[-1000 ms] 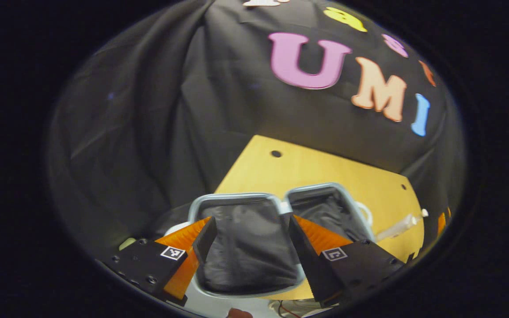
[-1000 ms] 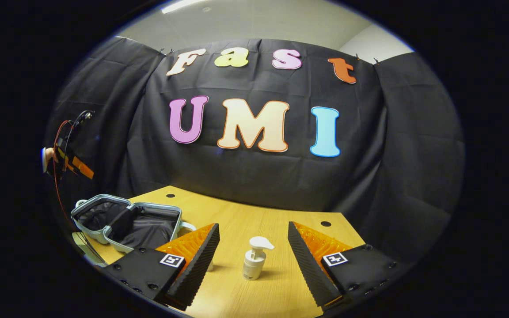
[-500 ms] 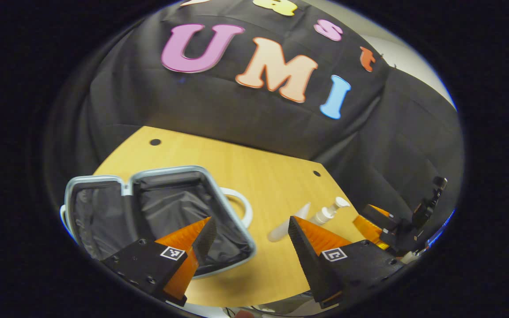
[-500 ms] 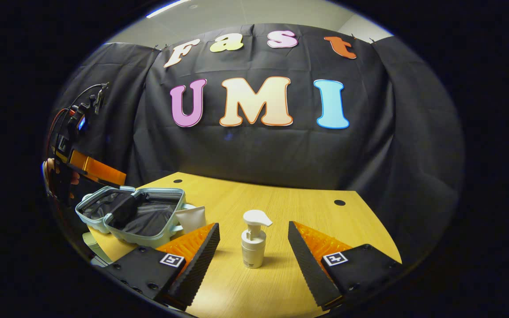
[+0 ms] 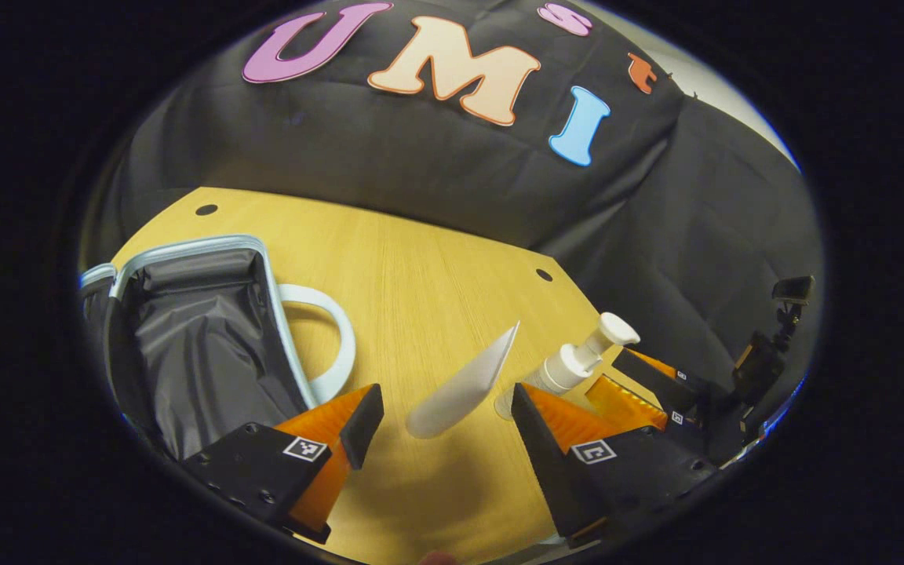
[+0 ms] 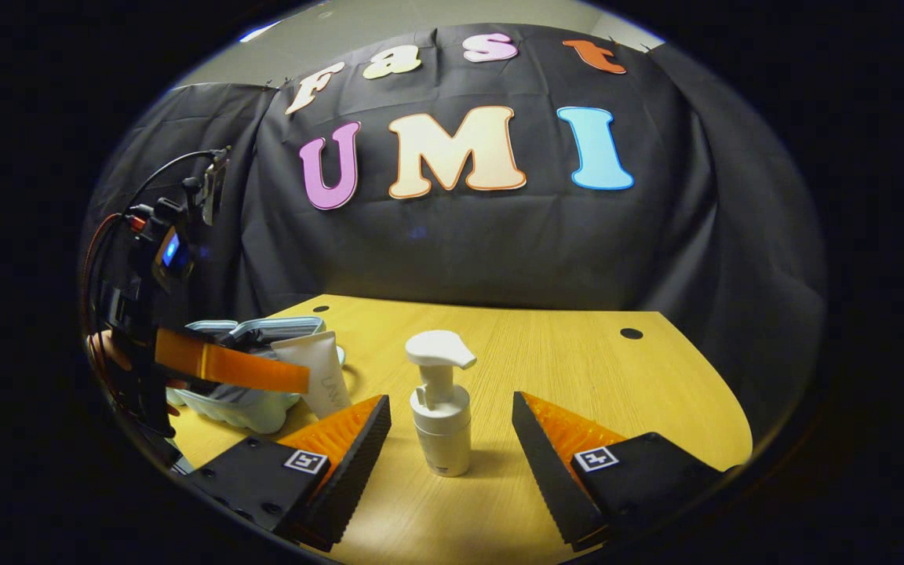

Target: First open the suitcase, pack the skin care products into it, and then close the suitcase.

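- Wood-grain desk [image 6: 562, 369] lies under both my tools, pale yellow, with small dark holes near its far edge.
- My right tool [image 6: 450, 435] is spread wide and grips nothing; the white pump bottle [image 6: 441, 412] stands upright on the desk between its fingers, touching neither.
- My left tool [image 5: 438, 420] is also wide and grips nothing; the white tube [image 5: 464, 384] stands on its cap just ahead of the gap between the fingers, flat end up.
- In the left gripper view the pump bottle [image 5: 577, 361] stands just right of the tube, and beyond it my right tool [image 5: 640, 384] points in at it.
- In the right gripper view the tube [image 6: 318, 377] stands left of the bottle, just in front of the suitcase [image 6: 248, 392], with my left tool [image 6: 264, 375] reaching across beside it.
- Further left in the left gripper view the suitcase [image 5: 185, 329] lies open on the desk, dark lining showing inside its pale blue rim, its white handle [image 5: 330, 337] looping out toward the tube.
- Black cloth hangs behind the desk.
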The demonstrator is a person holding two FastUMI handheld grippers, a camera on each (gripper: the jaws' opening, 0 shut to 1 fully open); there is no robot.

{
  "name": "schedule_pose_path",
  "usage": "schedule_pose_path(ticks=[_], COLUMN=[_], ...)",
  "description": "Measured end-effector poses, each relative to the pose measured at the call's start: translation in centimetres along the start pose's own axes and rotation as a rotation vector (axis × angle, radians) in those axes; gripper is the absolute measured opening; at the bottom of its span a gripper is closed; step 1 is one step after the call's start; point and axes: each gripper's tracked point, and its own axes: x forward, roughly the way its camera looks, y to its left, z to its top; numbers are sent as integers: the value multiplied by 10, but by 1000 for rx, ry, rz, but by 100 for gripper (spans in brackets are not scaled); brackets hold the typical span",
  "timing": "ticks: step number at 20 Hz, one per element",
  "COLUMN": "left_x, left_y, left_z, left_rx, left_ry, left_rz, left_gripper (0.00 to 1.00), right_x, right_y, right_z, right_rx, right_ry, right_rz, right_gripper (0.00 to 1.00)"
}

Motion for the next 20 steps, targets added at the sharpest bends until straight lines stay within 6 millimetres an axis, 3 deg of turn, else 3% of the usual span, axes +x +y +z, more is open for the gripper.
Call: schedule_pose_path(ticks=[7, 8, 9, 11, 12, 14, 17, 20], left_x=[44, 48, 48, 50, 53, 50, 40, 22], left_y=[-14, -13, -12, -12, -11, -13, -15, -18], left_z=[-16, -17, -20, -20, -19, -18, -13, 2], left_rx=[22, 38, 45, 56, 62, 51, 56, 44], left_ry=[29, 41, 47, 56, 50, 59, 63, 47], left_rz=[42, 50, 61, 64, 71, 58, 47, 32], left_gripper=[91, 71, 76, 52, 48, 35, 29, 29], right_x=[21, 24, 26, 31, 33, 37, 42, 47], right_y=[-1, 0, 0, 1, 2, 3, 3, 4], right_z=[-19, -22, -25, -30, -31, -33, -34, -37], right_rx=[-5, -8, -9, 3, 8, 14, 22, 25], right_ry=[33, 37, 42, 50, 53, 58, 58, 62], right_rz=[31, 32, 35, 41, 42, 40, 35, 35], right_gripper=[98, 98, 98, 98, 98, 98, 99, 87])
